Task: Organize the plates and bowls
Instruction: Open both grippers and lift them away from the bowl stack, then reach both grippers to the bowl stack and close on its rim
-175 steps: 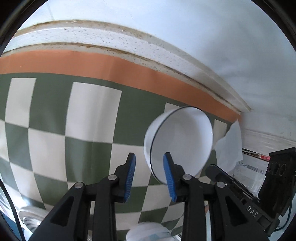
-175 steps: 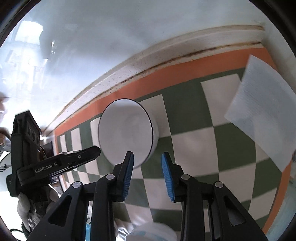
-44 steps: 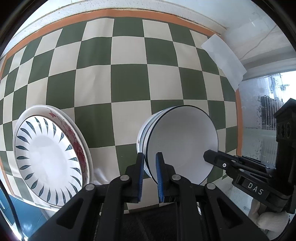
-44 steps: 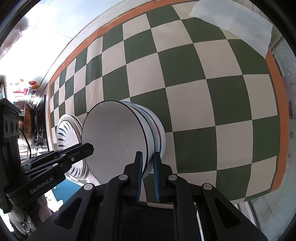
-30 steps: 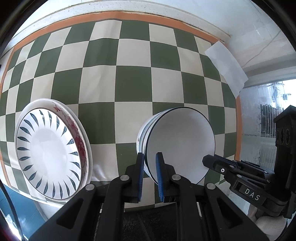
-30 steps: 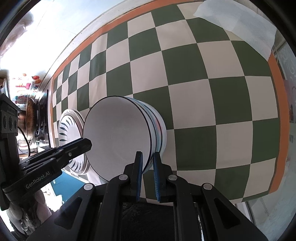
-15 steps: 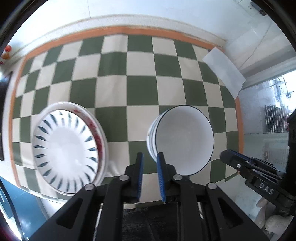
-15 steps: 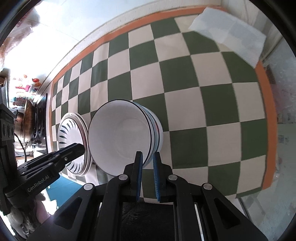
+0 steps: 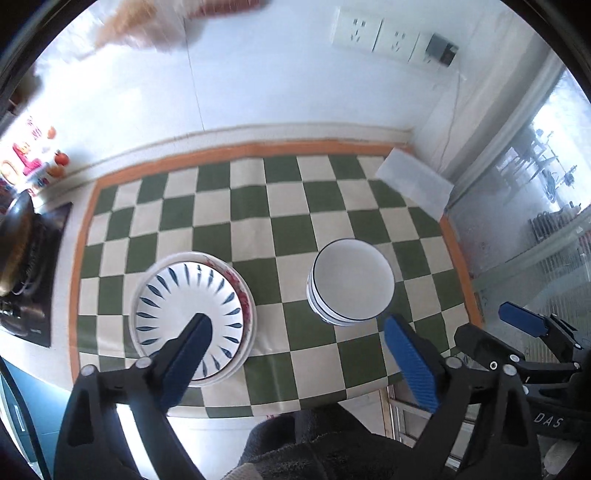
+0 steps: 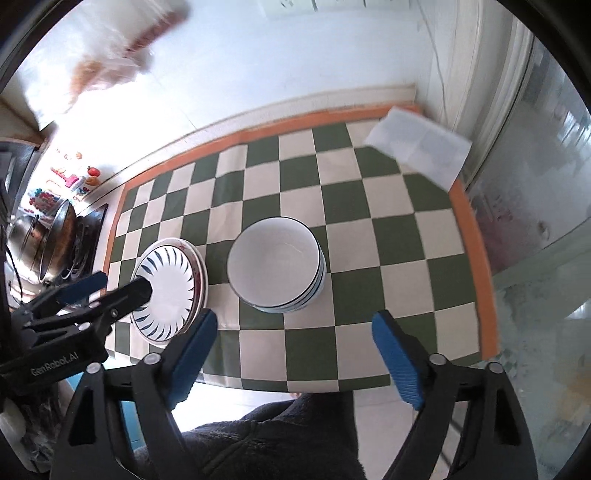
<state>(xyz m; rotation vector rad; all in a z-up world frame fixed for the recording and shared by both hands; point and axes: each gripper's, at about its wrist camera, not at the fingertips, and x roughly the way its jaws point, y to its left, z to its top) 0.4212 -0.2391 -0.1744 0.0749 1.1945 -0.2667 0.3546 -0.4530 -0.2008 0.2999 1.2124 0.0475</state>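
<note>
A stack of white bowls with dark rims (image 9: 351, 282) (image 10: 275, 267) stands on the green-and-cream checked cloth (image 9: 258, 206) (image 10: 343, 206). To its left lies a stack of plates, the top one white with blue leaf marks (image 9: 190, 314) (image 10: 168, 291). My left gripper (image 9: 295, 332) is open, empty and raised well above the table's front edge; it also shows in the right wrist view (image 10: 110, 286). My right gripper (image 10: 293, 328) is open, empty and raised too; it also shows in the left wrist view (image 9: 495, 325).
A folded white cloth (image 9: 413, 181) (image 10: 419, 151) lies at the table's far right corner. A stove with a pan (image 9: 18, 251) (image 10: 55, 240) stands left of the table. A white wall with sockets (image 9: 373, 31) is behind, a glass pane (image 9: 535, 206) to the right.
Both grippers have let go of the bowl stack's rim, opened wide and pulled up and back. The bowls stay on the cloth beside the plates.
</note>
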